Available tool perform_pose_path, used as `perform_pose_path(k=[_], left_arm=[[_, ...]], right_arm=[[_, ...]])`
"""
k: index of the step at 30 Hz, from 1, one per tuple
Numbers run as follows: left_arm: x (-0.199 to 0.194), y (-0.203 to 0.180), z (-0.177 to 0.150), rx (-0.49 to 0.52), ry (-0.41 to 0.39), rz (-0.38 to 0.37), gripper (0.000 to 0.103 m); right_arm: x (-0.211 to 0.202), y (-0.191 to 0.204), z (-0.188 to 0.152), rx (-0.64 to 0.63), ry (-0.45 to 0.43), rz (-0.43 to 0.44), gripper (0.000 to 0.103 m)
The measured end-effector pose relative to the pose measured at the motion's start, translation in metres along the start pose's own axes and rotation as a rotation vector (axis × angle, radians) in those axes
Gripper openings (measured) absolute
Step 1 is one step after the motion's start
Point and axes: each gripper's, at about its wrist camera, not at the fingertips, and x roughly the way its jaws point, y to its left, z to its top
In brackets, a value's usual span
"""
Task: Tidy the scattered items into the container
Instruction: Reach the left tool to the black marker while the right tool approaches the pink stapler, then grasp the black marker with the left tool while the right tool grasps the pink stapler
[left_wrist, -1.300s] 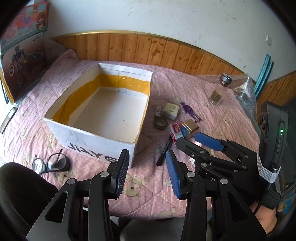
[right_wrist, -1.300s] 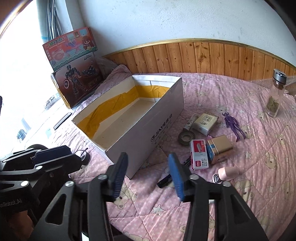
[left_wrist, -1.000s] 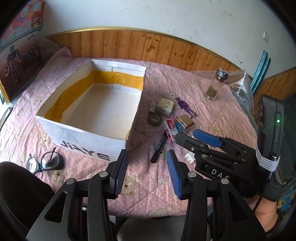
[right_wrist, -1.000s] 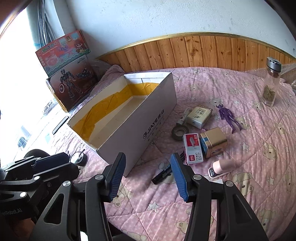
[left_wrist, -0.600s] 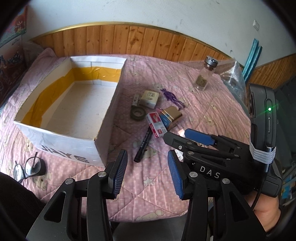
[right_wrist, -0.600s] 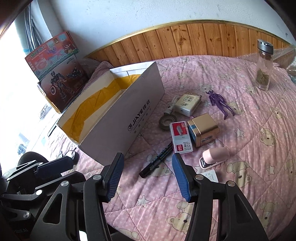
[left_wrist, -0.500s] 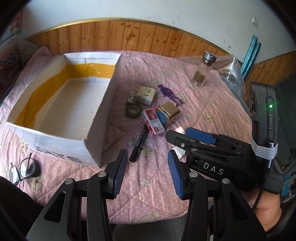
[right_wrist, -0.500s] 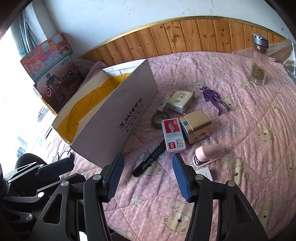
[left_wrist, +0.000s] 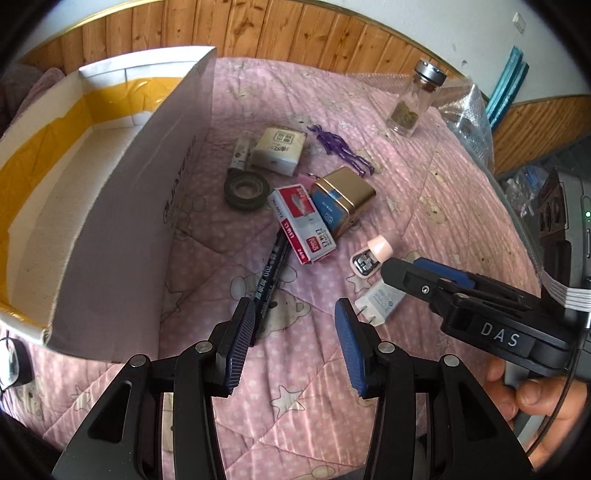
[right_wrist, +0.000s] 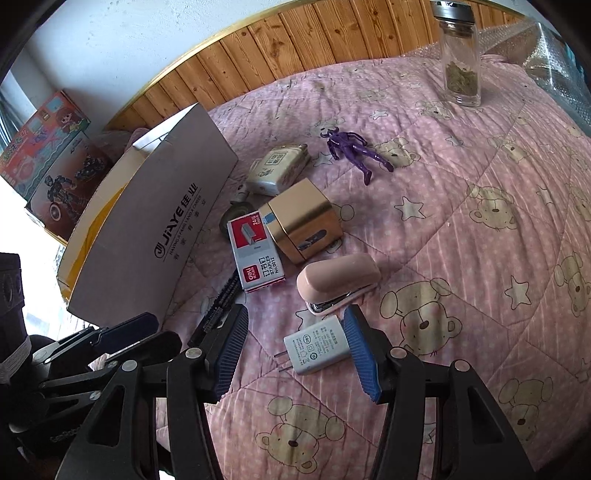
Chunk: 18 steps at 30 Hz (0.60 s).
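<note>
Only the left view shows the box (left_wrist: 122, 236) interior, seemingly bare.

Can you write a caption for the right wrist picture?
Open right gripper hovers over a white charger beside a pink stapler.

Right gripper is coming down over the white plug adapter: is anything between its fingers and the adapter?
Nothing visible blocks it. The right gripper is open and the white plug adapter lies flat on the quilt between its fingers, nearer the right one. The pink stapler sits just beyond the adapter, close but not between.
</note>
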Motion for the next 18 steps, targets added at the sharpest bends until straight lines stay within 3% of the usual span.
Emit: perform_pose_path(k=[9,14,17,18], left_arm=[[0.043,0.012,-0.001,-0.011,0.055,-0.006,0.048],[0.052,0.013,0.001,-0.011,0.013,-0.036,0.047],[0.055,0.013,0.002,0.0,0.005,-0.025,0.015],[0.055,0.013,0.003,0.0,0.003,-0.026,0.014]], right_arm=[[0.039,-0.018,0.011,0.101,0.014,-0.023,0.056],[0.048,-0.023,0.014,0.126,0.001,-0.035,0.054],[0.044,-0.03,0.014,0.163,-0.01,-0.015,0.037],[0.041,-0.031,0.015,0.165,-0.018,-0.014,0.03]])
